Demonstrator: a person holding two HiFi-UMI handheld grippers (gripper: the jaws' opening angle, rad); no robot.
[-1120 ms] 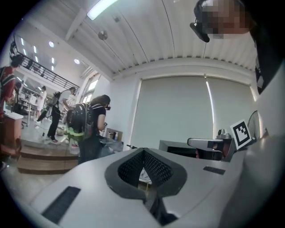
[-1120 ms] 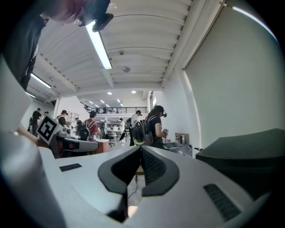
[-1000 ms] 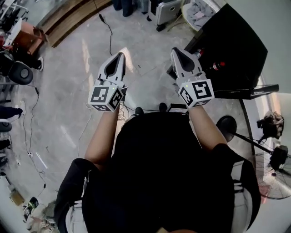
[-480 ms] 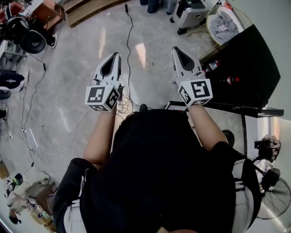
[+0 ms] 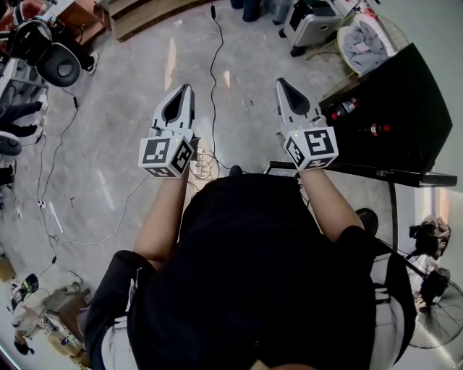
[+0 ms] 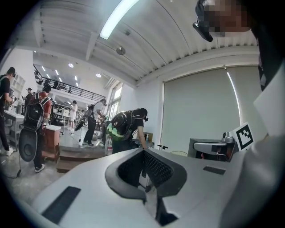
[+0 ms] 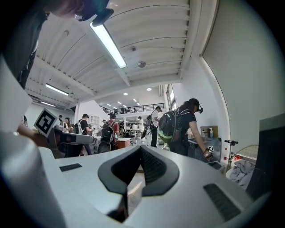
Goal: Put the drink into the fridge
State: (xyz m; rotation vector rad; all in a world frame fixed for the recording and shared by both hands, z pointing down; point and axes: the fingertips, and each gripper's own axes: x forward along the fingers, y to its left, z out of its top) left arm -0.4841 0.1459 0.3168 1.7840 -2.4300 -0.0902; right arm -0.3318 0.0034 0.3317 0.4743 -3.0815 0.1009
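Note:
Two dark bottles with red on them, one (image 5: 344, 108) and another (image 5: 376, 130), lie on a black table (image 5: 412, 94) at the right of the head view. My right gripper (image 5: 281, 82) is held level in front of me, just left of that table, shut and empty. My left gripper (image 5: 187, 87) is held level beside it over the bare floor, also shut with nothing in it. In the left gripper view the left gripper (image 6: 143, 151) points toward people across the hall. In the right gripper view the right gripper (image 7: 140, 148) does the same. No fridge is in view.
Cables (image 5: 213, 65) run over the grey floor. A white machine (image 5: 311, 22) and a basket of cloth (image 5: 362, 40) stand at the far right. Office chairs (image 5: 51, 61) sit at the far left. A fan (image 5: 434, 285) stands behind me. A person with a backpack (image 7: 178, 127) bends over a bench.
Both grippers keep their level, shut pose. The floor and the black table have slid in the head view; the table now lies further to the right of the right gripper.

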